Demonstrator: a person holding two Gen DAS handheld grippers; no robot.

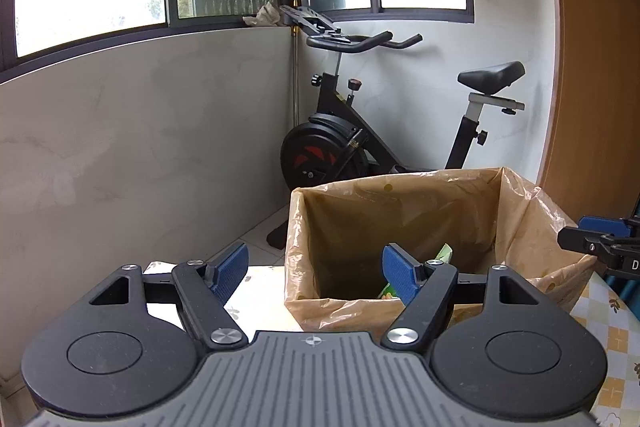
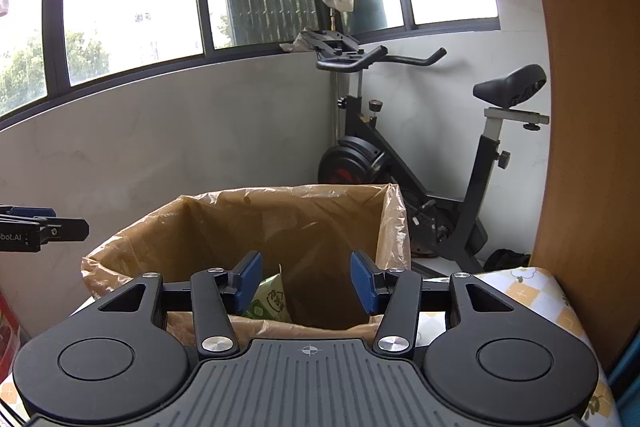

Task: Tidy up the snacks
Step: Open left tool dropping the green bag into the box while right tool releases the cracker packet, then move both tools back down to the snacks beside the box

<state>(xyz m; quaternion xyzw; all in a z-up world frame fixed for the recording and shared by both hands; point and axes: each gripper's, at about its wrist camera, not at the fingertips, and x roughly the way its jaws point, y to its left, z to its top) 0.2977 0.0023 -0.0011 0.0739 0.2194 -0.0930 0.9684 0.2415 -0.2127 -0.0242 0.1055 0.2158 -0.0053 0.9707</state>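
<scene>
We note the left gripper with jaws wide apart and empty, held over the near rim of the lined box. The right gripper stands narrower, also gripping nothing, over the same box. A green snack packet lies inside, low against the near wall; in the left view it is partly hidden behind the right blue pad. Beyond the box stands an exercise bike in the far corner. A checked cloth covers the table at right.

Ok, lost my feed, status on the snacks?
Left gripper and right gripper open, empty. Green snack packet inside the lined box. Nothing in the way.
</scene>
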